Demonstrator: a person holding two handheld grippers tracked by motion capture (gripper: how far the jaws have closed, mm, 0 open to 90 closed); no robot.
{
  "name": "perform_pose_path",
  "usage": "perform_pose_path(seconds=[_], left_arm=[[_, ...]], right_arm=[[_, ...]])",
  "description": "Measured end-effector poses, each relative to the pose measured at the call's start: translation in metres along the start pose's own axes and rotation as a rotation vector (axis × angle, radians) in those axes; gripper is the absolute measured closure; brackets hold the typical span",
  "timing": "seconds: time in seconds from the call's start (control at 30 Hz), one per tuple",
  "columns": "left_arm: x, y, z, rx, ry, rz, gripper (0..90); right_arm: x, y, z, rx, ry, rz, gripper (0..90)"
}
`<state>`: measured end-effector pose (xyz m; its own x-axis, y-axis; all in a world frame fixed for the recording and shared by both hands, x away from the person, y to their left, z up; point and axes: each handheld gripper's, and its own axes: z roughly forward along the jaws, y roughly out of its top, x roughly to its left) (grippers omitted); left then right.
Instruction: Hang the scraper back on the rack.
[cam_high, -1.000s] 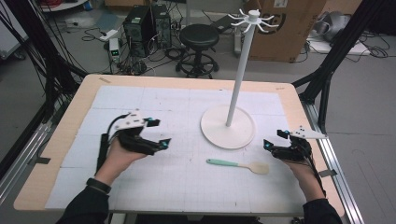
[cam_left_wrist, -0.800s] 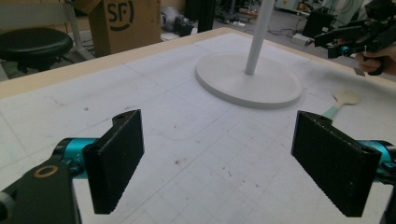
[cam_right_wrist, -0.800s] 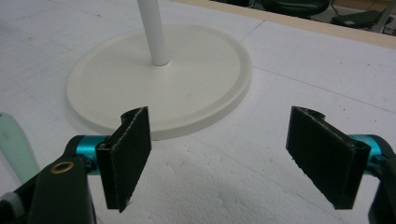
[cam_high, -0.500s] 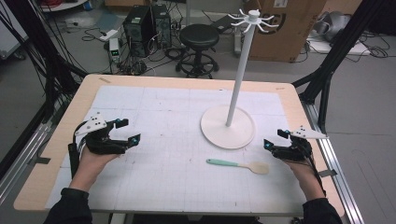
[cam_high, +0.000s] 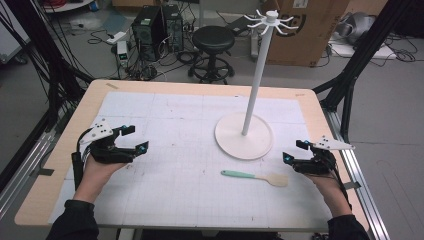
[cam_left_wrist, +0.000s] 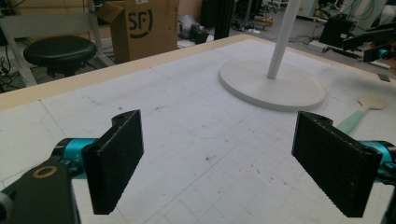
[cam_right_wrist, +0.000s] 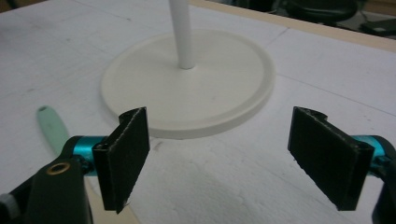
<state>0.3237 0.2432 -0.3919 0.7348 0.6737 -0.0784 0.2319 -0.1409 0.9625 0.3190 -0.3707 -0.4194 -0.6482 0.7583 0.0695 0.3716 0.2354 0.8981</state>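
We held the left gripper (cam_high: 134, 139) low over the left of the tabletop (cam_high: 165, 190), jaws wide apart and empty. The right gripper (cam_high: 294, 151) sat near the right edge, likewise spread and holding nothing. A green-handled spatula (cam_high: 255, 176) lay flat just beside it, in front of the white stand (cam_high: 244, 135), likely so the right gripper could reach it first.
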Motion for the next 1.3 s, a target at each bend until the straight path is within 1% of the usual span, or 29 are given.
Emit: perform_pose_path(seconds=[0.07, 0.13, 0.17, 0.23, 0.27, 0.3, 0.37, 0.4, 0.43, 0.47, 0.53, 0.57, 0.6, 0.67, 0.7, 0.73, 0.77, 0.87, 0.93, 0.97, 1.0, 1.03, 1.07, 1.17, 1.27, 1.3], left_arm=[[0.000, -0.001, 0.001, 0.008, 0.002, 0.002, 17.4], [0.000, -0.002, 0.002, 0.019, -0.003, -0.002, 17.4], [0.000, -0.002, 0.003, 0.026, -0.005, -0.001, 17.4], [-0.001, -0.003, 0.004, 0.038, -0.004, 0.011, 17.4], [-0.001, -0.003, 0.005, 0.043, -0.003, 0.014, 17.4], [-0.002, -0.003, 0.006, 0.046, -0.005, 0.017, 17.4], [-0.002, -0.003, 0.006, 0.050, -0.009, 0.024, 17.4], [-0.003, -0.003, 0.006, 0.048, -0.013, 0.025, 17.4], [-0.003, -0.003, 0.007, 0.048, -0.012, 0.027, 17.4], [-0.003, -0.003, 0.007, 0.049, -0.008, 0.029, 17.4], [-0.003, -0.003, 0.007, 0.051, -0.010, 0.028, 17.4], [-0.003, -0.003, 0.007, 0.054, -0.011, 0.030, 17.4], [-0.003, -0.003, 0.007, 0.057, -0.009, 0.031, 17.6], [-0.003, -0.003, 0.007, 0.061, -0.008, 0.031, 17.6], [-0.003, -0.004, 0.007, 0.062, -0.009, 0.030, 17.6], [-0.003, -0.004, 0.008, 0.066, -0.009, 0.030, 17.6], [-0.004, -0.005, 0.009, 0.074, -0.007, 0.032, 17.8], [-0.005, -0.006, 0.011, 0.093, -0.007, 0.046, 17.8], [-0.006, -0.006, 0.012, 0.098, -0.012, 0.054, 17.9], [-0.006, -0.006, 0.012, 0.097, -0.015, 0.051, 17.9], [-0.006, -0.006, 0.012, 0.095, -0.020, 0.056, 17.9], [-0.007, -0.006, 0.012, 0.093, -0.020, 0.055, 17.9], [-0.007, -0.006, 0.012, 0.093, -0.020, 0.056, 17.9], [-0.007, -0.006, 0.012, 0.095, -0.020, 0.054, 17.9], [-0.007, -0.006, 0.012, 0.096, -0.019, 0.054, 17.8], [-0.007, -0.006, 0.012, 0.095, -0.020, 0.055, 17.8]], right_arm=[[0.002, 0.000, 0.001, -0.001, 0.033, -0.012, 23.3], [0.005, 0.000, 0.003, 0.007, 0.079, -0.021, 24.7], [0.008, 0.000, 0.007, 0.021, 0.113, -0.043, 26.2], [0.012, -0.001, 0.010, 0.042, 0.135, -0.055, 26.9], [0.012, -0.001, 0.010, 0.042, 0.135, -0.055, 26.9], [0.015, -0.002, 0.014, 0.058, 0.164, -0.075, 28.0], [0.016, -0.002, 0.015, 0.064, 0.169, -0.079, 28.4], [0.018, -0.003, 0.018, 0.076, 0.190, -0.092, 30.9], [0.018, -0.003, 0.018, 0.076, 0.190, -0.092, 30.9], [0.021, -0.004, 0.020, 0.088, 0.211, -0.101, 32.4], [0.024, -0.005, 0.023, 0.105, 0.234, -0.109, 34.6], [0.024, -0.005, 0.023, 0.105, 0.234, -0.109, 34.6], [0.026, -0.006, 0.026, 0.120, 0.244, -0.124, 35.3], [0.029, -0.007, 0.029, 0.138, 0.261, -0.135, 36.5], [0.030, -0.008, 0.030, 0.146, 0.270, -0.138, 37.1], [0.030, -0.008, 0.030, 0.146, 0.270, -0.138, 37.1], [0.032, -0.009, 0.032, 0.161, 0.283, -0.151, 38.6], [0.035, -0.010, 0.035, 0.178, 0.303, -0.160, 41.3], [0.036, -0.011, 0.036, 0.183, 0.307, -0.162, 42.5], [0.037, -0.011, 0.037, 0.190, 0.314, -0.166, 43.4], [0.037, -0.011, 0.038, 0.194, 0.317, -0.170, 44.2], [0.039, -0.012, 0.040, 0.202, 0.330, -0.173, 46.3], [0.039, -0.012, 0.040, 0.202, 0.330, -0.173, 46.3], [0.041, -0.013, 0.042, 0.210, 0.344, -0.193, 51.5], [0.043, -0.013, 0.043, 0.218, 0.352, -0.196, 53.4], [0.044, -0.013, 0.044, 0.223, 0.364, -0.204, 55.2]])
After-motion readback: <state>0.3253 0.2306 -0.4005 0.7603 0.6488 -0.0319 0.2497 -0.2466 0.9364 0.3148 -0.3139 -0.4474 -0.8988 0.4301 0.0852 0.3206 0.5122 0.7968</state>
